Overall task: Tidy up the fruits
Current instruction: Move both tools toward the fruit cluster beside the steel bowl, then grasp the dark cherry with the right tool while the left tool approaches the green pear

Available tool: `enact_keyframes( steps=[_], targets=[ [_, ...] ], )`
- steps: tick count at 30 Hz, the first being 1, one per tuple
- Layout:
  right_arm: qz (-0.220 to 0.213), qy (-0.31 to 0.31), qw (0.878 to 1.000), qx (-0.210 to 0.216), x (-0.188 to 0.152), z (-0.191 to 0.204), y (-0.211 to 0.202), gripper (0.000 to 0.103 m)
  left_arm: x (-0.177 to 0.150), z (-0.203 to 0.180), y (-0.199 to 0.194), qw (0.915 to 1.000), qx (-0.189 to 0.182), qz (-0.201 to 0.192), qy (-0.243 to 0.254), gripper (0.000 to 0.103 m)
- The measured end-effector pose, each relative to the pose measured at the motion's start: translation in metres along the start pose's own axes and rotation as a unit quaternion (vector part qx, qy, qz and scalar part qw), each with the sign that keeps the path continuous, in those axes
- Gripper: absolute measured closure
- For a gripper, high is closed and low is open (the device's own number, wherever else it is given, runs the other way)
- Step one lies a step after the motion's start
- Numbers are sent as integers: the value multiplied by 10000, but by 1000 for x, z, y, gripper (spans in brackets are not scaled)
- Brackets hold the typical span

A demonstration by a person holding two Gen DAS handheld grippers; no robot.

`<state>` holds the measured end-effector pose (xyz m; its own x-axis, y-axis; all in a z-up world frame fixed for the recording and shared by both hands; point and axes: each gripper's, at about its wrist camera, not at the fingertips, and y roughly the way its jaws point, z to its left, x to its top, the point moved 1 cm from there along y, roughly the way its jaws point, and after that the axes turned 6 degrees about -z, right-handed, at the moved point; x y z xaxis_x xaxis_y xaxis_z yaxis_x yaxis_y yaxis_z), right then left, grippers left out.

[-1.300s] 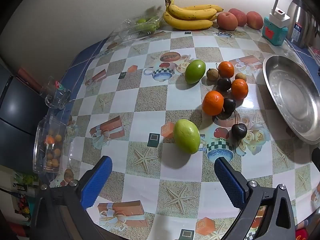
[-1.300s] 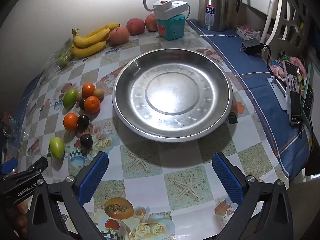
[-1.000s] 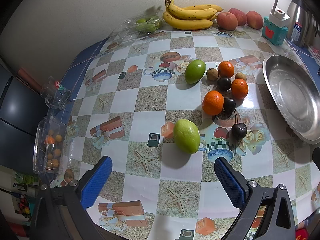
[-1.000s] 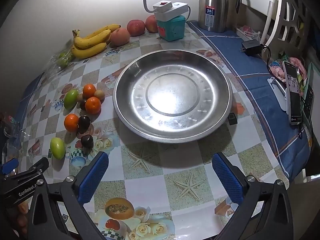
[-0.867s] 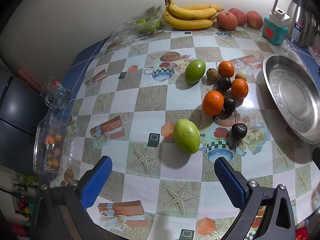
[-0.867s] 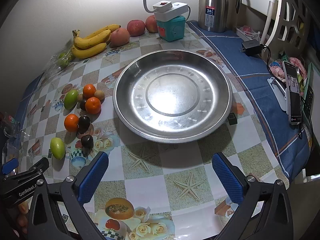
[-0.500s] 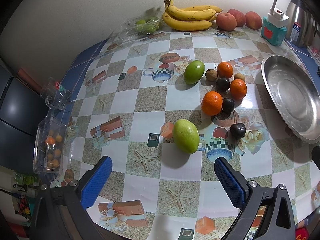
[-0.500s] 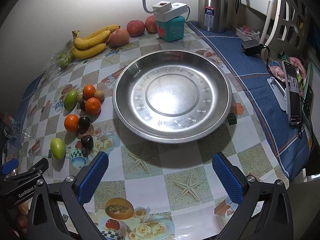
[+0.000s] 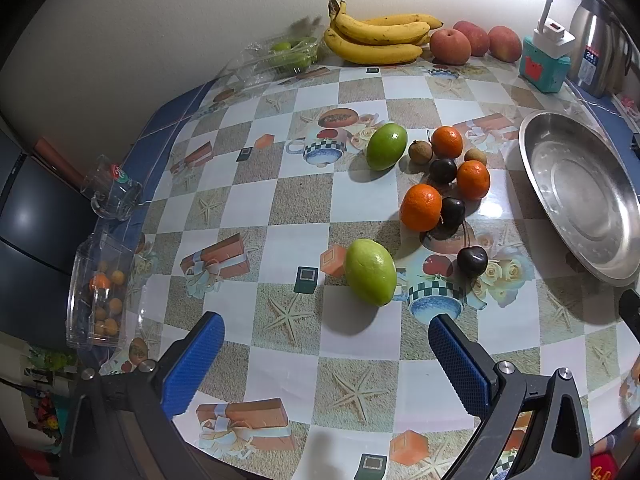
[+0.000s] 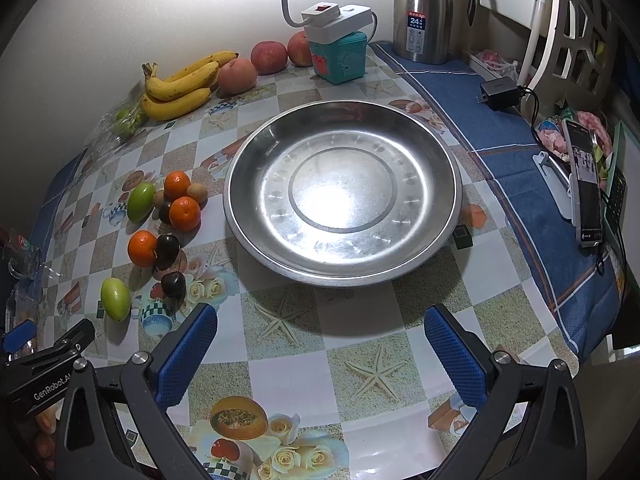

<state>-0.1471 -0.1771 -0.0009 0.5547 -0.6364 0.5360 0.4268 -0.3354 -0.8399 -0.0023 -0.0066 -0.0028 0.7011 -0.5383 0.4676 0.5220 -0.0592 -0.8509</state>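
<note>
Little has moved since the earlier frames: we note only a slight drift of the left view, with every fruit lying where it lay. Left gripper (image 9: 326,354): fingers spread wide, holding nothing, hovering over the table (image 9: 280,208), which wears a glossy checked oilcloth printed with starfish, gift boxes and teacups. Right gripper (image 10: 320,344): fingers likewise wide and empty, facing the steel dish (image 10: 256,184), which sits bare on the cloth. Loose fruit, all on the cloth to the left of the dish: near green fruit (image 9: 371,272), lying just ahead of the left fingers; far green fruit (image 9: 387,146); three oranges, the nearest (image 9: 421,207) touching a dark plum (image 9: 452,211); a stemmed dark cherry (image 9: 472,261) apart from the cluster; small brown fruits beside the far oranges. Back row against the white wall: bananas (image 9: 380,40), three apples (image 9: 450,46), a clear bag of green fruit (image 9: 288,54). Further stock: teal box (image 10: 340,58) carrying a white power strip, steel thermos (image 10: 424,12), black charger (image 10: 498,94) on a blue cloth, a phone (image 10: 586,184) at the right edge, a glass mug (image 9: 114,196) and a clear box of small orange fruits (image 9: 100,292) at the left edge.
</note>
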Motion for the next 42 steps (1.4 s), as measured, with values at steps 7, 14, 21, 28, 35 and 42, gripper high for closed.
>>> enact_keyframes(
  steps=[7, 14, 21, 28, 35, 42],
  targets=[
    [-103, -216, 9994, -266, 0, 2, -1, 0, 3, 10, -1, 9996, -32, -93, -260, 0],
    [-511, -255, 9978, 338, 11, 20, -12, 0, 12, 33, 2, 9967, -53, -224, -783, 0],
    [-521, -518, 9947, 721, 21, 60, -7, 0, 19, 49, 12, 9905, -336, -174, -1320, 0],
    [-55, -593, 9942, 890, 25, 87, 20, 0, 20, 56, 32, 9856, -376, 113, -1645, 0],
    [337, -650, 9928, 944, 24, 100, 47, 0, 23, 58, 53, 9780, -452, 515, -1971, 0],
    [615, -794, 9892, 1066, 22, 112, 65, 0, 30, 63, 64, 9734, -246, 679, -2175, 0]
  ],
)
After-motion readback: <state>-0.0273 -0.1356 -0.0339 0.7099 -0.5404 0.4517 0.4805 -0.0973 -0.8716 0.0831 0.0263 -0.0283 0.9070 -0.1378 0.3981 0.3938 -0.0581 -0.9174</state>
